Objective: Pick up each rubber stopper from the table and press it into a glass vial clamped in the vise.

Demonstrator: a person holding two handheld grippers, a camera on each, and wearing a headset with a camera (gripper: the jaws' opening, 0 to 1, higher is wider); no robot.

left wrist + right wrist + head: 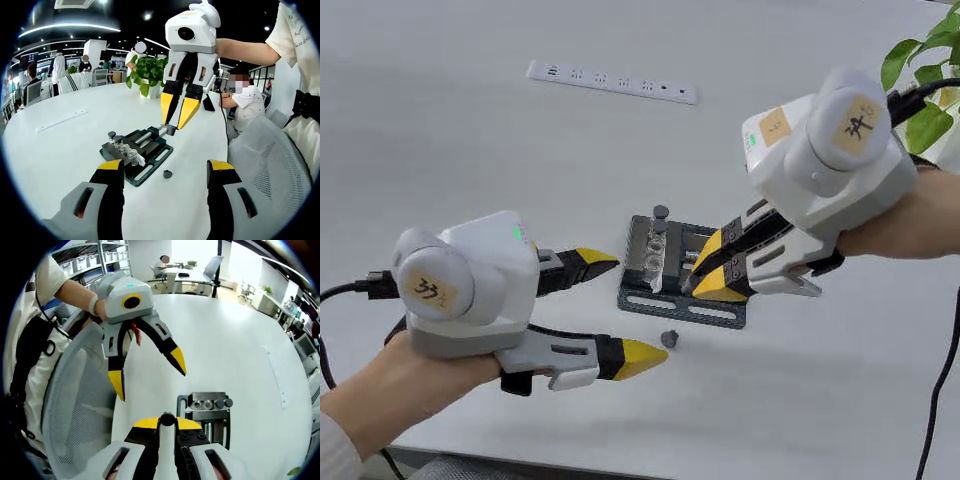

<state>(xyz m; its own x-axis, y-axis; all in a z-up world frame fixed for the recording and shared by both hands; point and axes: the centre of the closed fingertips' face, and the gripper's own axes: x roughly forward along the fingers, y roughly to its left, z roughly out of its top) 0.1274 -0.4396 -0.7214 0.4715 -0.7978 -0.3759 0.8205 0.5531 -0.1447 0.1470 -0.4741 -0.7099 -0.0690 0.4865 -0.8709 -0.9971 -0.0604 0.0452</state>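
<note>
Rubber stopper (167,418) was clamped at the right claw (712,280) tips, close over the vise (715,312). Second stopper (670,338) lay on the worktop (470,150) beside the left claw (150,382), jaws apart. Risk: so shallow a pinch might tilt it off a vial (653,262) mouth.

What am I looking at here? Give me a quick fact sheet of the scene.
surface: white table
centre: vise clamping a row of vials, two plugged
right gripper: shut on held stopper, above the vise
left gripper: open, empty, beside the vise
loose stopper: on the table, nearer the person than the vise
background: power strip, plant
</note>
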